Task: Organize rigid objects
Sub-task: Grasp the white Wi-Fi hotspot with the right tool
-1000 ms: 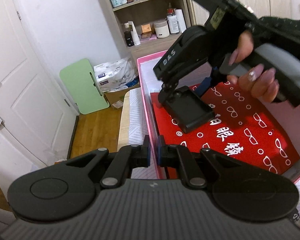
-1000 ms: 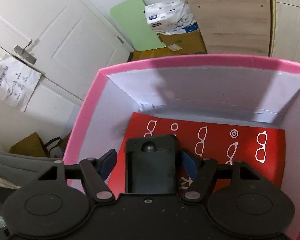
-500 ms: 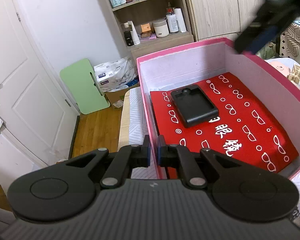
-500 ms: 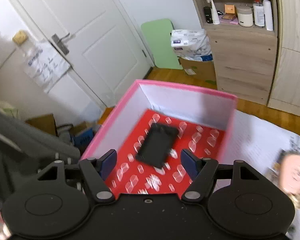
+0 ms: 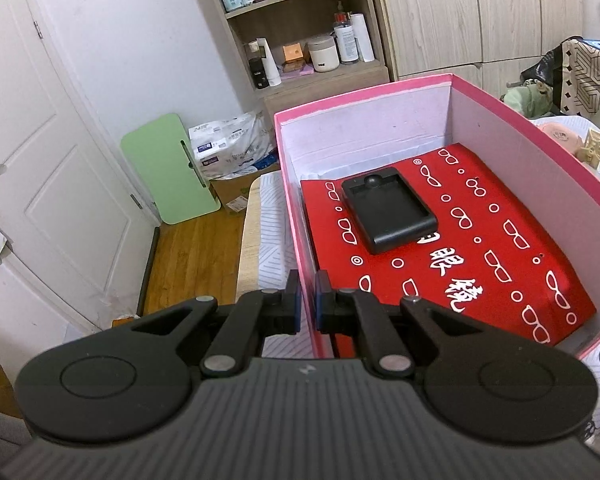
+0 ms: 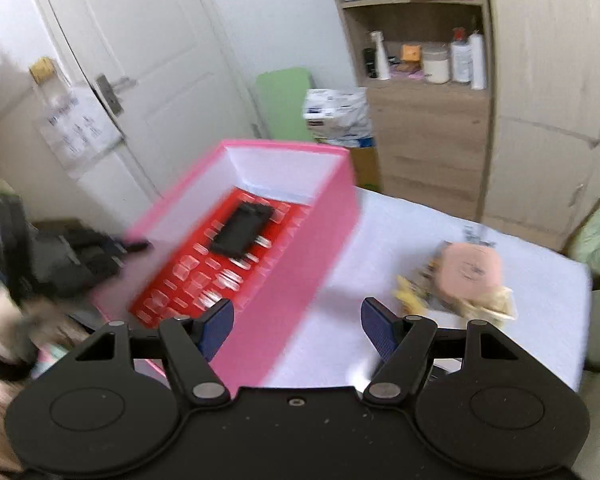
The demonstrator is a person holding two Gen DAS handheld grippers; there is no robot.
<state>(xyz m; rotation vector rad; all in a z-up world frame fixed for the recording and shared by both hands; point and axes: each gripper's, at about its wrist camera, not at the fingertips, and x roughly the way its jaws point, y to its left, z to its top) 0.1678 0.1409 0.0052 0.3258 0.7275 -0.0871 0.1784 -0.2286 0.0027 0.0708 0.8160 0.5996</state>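
Change since a second ago: the right gripper point(image 6: 296, 330), then inside the pink box point(image 5: 500, 108) with the black tray point(image 5: 388, 210) between its fingers, has left the tray behind and swung out to the side over the white tablecloth point(image 6: 400, 240); its fingers stand wide apart with nothing between them. The left gripper point(image 5: 307, 300) has not shifted: fingers closed on the near wall of the box, one inside, one outside, holding it steady. Item: black tray, flat and rectangular, shallow recess with a round knob at its far end; lies level on the red sheet printed with spectacles point(image 5: 480, 248) that lines the box floor, toward the left rear, clear of the walls. Handling, by estimate: hard plastic, stiff, light, smooth-sided and possibly slippery; best taken across its two long edges. Items probably next: a round pink object point(image 6: 470, 266) and pale yellowish pieces point(image 6: 488, 304) beside it on the cloth, blurred, kind uncertain. View notes: the left camera gives the tray and sheet sharp and the grip on the wall; the right camera, motion-blurred, alone shows the box's outer side and the whole loose pile, which the left catches only at its edge.
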